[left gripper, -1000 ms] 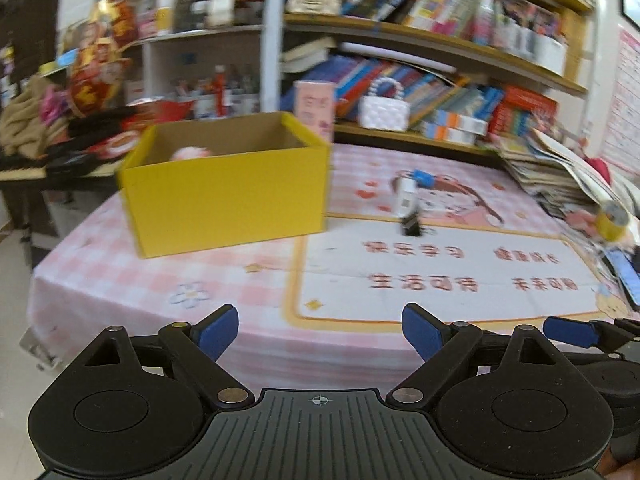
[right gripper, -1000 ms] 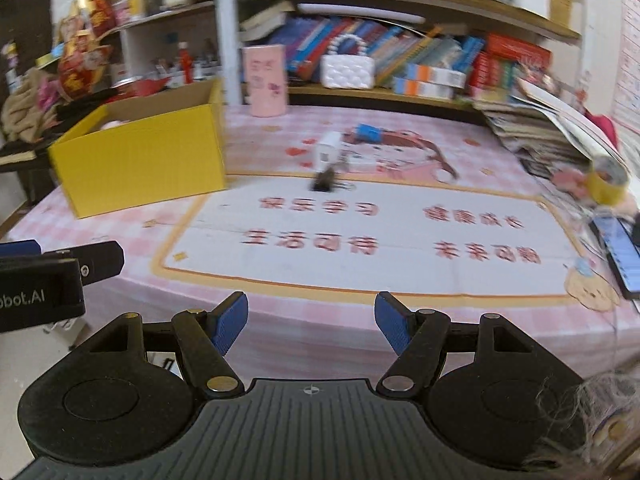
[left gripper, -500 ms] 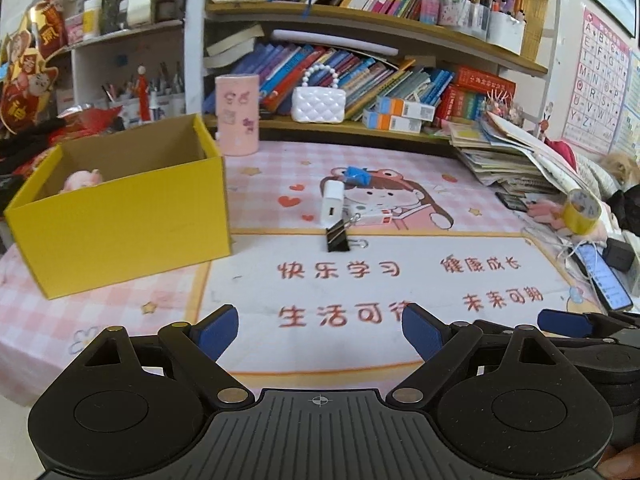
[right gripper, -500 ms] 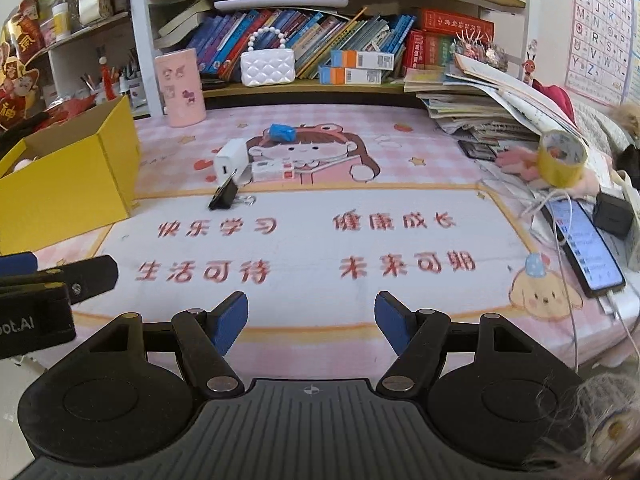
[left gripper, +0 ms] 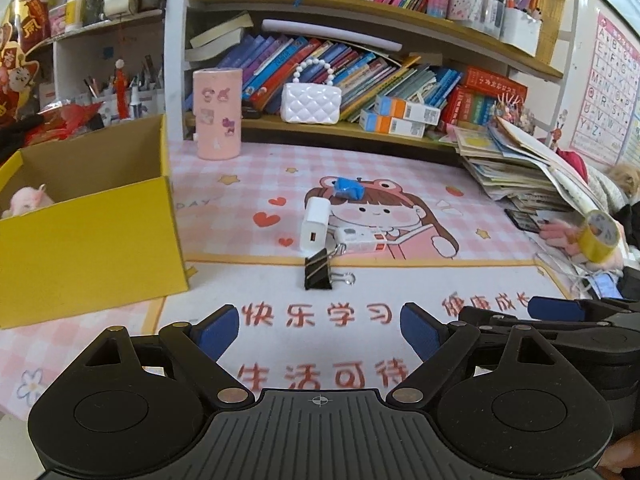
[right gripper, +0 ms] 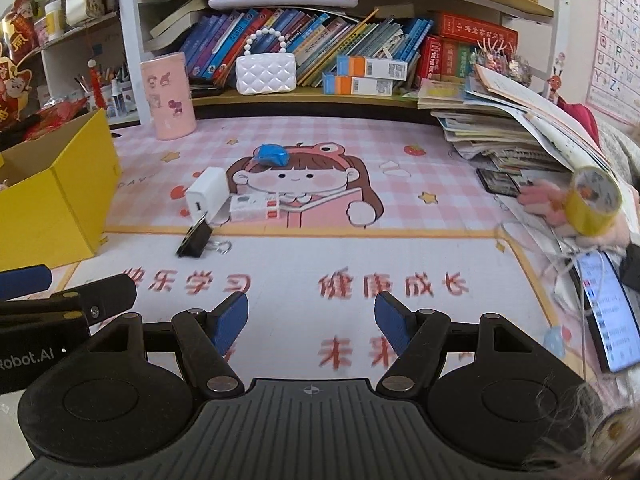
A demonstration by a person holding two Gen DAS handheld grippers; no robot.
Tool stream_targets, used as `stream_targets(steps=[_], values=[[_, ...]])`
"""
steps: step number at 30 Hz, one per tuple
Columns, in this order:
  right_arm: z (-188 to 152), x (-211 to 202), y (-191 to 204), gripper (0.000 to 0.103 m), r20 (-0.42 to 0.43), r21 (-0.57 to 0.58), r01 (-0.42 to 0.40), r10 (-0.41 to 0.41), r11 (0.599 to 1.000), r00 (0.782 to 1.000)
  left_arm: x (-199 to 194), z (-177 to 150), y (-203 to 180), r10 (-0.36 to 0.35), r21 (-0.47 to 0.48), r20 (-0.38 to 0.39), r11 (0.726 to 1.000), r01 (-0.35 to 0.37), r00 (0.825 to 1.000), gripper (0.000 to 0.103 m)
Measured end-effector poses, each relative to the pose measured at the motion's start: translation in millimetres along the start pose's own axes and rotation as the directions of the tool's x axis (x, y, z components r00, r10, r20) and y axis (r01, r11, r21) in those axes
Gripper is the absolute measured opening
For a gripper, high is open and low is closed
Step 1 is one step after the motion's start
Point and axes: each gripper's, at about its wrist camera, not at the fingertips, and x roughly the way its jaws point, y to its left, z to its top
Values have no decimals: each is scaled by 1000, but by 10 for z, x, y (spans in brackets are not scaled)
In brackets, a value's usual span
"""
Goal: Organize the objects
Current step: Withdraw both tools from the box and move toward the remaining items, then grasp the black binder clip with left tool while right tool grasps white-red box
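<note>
A yellow cardboard box (left gripper: pixel 84 248) stands open at the left of the table, also in the right wrist view (right gripper: pixel 52 200), with a pink toy (left gripper: pixel 26 200) inside. In the middle of the mat lie a black binder clip (left gripper: pixel 318 270) (right gripper: pixel 196 236), a white charger (left gripper: pixel 314 228) (right gripper: pixel 206 196), a small white box with red end (left gripper: pixel 360 238) (right gripper: pixel 254 206) and a blue wrapped item (left gripper: pixel 348 190) (right gripper: pixel 272 154). My left gripper (left gripper: pixel 320 330) is open and empty, short of the clip. My right gripper (right gripper: pixel 312 322) is open and empty, to the right of the clip.
A pink cup (left gripper: pixel 217 114) stands at the back by the bookshelf, with a white quilted purse (left gripper: pixel 311 100) on the low shelf. A stack of books and papers (right gripper: pixel 500 128), a yellow tape roll (right gripper: pixel 592 200) and a phone (right gripper: pixel 608 312) crowd the right edge.
Both grippers have swung right and moved forward over the mat. The box has shifted to the left of both views and the small items are now closer. Both stay open.
</note>
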Motion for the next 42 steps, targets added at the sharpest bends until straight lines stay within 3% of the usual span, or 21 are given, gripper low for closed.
stream_targets(steps=[4, 9, 16, 18, 23, 27, 33, 38, 42], values=[[138, 189, -99, 68, -1, 1, -10, 10, 1000, 1000, 184, 110, -58, 16, 10, -3, 1000, -16, 1000, 82], [290, 437, -214, 66, -17, 17, -40, 40, 999, 999, 444, 244, -131, 36, 25, -19, 999, -35, 999, 59], [519, 790, -288, 61, -30, 37, -91, 92, 995, 995, 897, 395, -246, 56, 77, -51, 996, -52, 997, 46], [575, 867, -277, 60, -28, 29, -96, 97, 995, 995, 1022, 406, -269, 69, 90, -64, 994, -63, 996, 37], [676, 1056, -291, 60, -39, 22, -115, 116, 993, 992, 1241, 397, -287, 95, 118, -91, 989, -84, 991, 35], [714, 1151, -303, 60, -49, 24, -133, 134, 991, 990, 1301, 371, -290, 109, 153, -97, 984, -93, 989, 11], [742, 1294, -260, 60, -64, 18, -175, 176, 984, 982, 1114, 415, -61, 138, 44, -75, 990, -135, 988, 7], [754, 1469, -118, 74, -84, -23, -209, 206, 978, 975, 847, 390, 164, 164, -39, -77, 985, -167, 984, 7], [737, 1610, 39, 76, -91, -70, -231, 224, 970, 970, 674, 367, 268, 158, -114, -75, 980, -166, 985, 7]])
